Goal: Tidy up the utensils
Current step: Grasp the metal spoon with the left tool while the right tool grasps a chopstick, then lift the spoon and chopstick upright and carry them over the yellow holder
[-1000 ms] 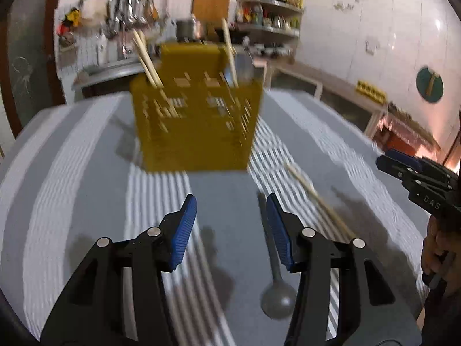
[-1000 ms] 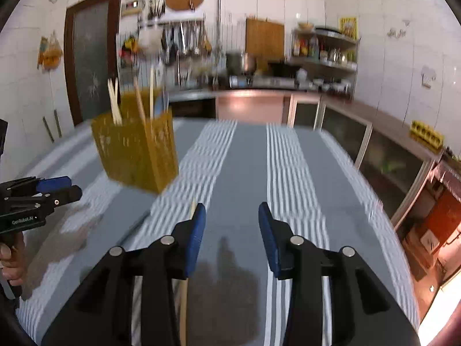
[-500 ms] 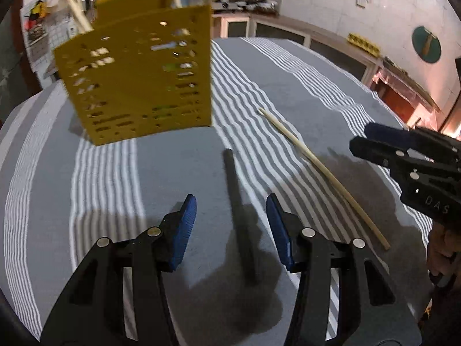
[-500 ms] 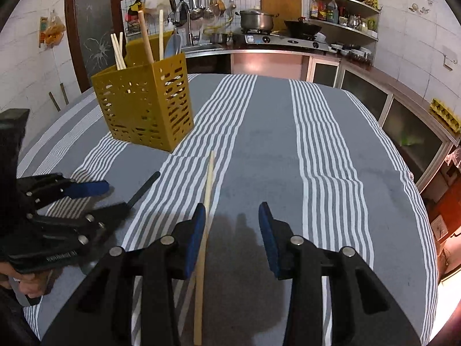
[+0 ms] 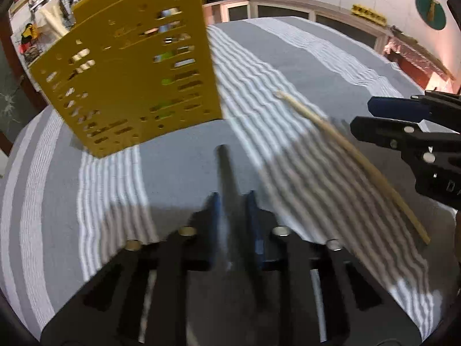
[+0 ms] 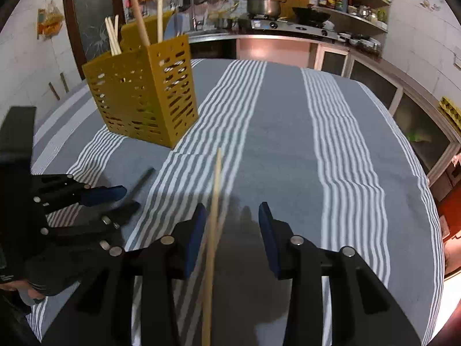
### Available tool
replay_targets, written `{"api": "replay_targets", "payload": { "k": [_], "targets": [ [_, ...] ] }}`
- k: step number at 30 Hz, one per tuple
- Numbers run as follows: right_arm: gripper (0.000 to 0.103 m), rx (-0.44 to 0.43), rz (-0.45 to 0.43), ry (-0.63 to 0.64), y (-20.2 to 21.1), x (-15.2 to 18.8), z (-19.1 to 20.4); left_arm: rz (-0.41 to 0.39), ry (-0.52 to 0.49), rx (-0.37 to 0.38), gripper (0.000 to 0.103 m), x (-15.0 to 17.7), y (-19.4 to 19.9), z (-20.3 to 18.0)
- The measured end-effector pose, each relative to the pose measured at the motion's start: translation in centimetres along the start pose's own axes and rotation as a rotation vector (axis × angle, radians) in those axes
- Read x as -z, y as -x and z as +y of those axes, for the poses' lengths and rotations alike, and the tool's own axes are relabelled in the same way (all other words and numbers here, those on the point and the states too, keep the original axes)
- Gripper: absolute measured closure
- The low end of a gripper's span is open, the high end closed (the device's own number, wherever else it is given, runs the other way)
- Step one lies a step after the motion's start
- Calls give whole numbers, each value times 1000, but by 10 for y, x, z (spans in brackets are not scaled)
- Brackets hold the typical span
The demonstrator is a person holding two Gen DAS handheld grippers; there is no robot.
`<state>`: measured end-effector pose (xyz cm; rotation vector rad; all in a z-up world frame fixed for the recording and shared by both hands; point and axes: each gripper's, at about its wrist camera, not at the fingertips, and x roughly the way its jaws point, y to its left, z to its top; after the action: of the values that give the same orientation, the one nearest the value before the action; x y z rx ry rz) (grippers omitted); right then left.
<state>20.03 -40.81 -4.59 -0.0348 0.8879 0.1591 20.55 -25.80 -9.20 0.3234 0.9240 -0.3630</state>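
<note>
A kitchen table under a grey-and-white striped cloth [image 6: 288, 132] holds a yellow perforated plastic utensil caddy [image 6: 144, 98] at far left. The left gripper [image 5: 232, 201] is clenched on a dark, slim, rigid utensil handle [image 5: 224, 167], light but possibly slippery. The right gripper [image 6: 232, 225] is spread wide around a long, pale wooden chopstick [image 6: 214, 199], best pinched mid-length.

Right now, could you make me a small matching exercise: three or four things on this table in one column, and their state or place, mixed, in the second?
Things:
1. yellow holder
2. dark spoon handle
3. loose chopstick
4. right gripper

States:
A. jaws wide open
B. flat on the cloth, beside one blue pad
C. stands upright with sticks inside
D. between the narrowed pads of the left gripper

Pairs: 1-C, 2-D, 3-B, 4-A
</note>
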Motion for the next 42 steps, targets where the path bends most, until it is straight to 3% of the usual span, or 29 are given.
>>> {"api": "replay_targets", "payload": {
  "k": [7, 10, 12, 13, 17, 20, 23, 27, 31, 36, 42],
  "targets": [
    [67, 0, 99, 51, -29, -2, 19, 5, 30, 15, 92, 0, -2, 20],
    [76, 20, 126, 77, -36, 0, 24, 3, 19, 3, 93, -1, -5, 17],
    [94, 38, 125, 69, -36, -1, 24, 4, 16, 2, 94, -1, -6, 18],
    [97, 45, 123, 65, -35, -2, 24, 5, 18, 5, 94, -1, -6, 20],
    [98, 24, 108, 25, -31, -2, 17, 5, 32, 32, 95, -4, -6, 25],
    [98, 14, 44, -26, -17, -4, 8, -47, 67, 73, 94, -2, 8, 34],
    [97, -52, -42, -90, 2, -5, 1, -123, 95, 100, 94, 4, 31, 46],
    [97, -34, -216, -133, 48, -2, 0, -227, 139, 125, 94, 11, 66, 62],
    [97, -82, -339, -130, 87, -2, 6, -325, 175, 124, 94, 21, 103, 75],
    [97, -113, -443, -110, 120, -1, 21, -381, 186, 125, 94, 24, 127, 82],
    [97, -107, -504, -80, 135, -2, 33, -419, 191, 117, 94, 24, 143, 83]
  ]
}}
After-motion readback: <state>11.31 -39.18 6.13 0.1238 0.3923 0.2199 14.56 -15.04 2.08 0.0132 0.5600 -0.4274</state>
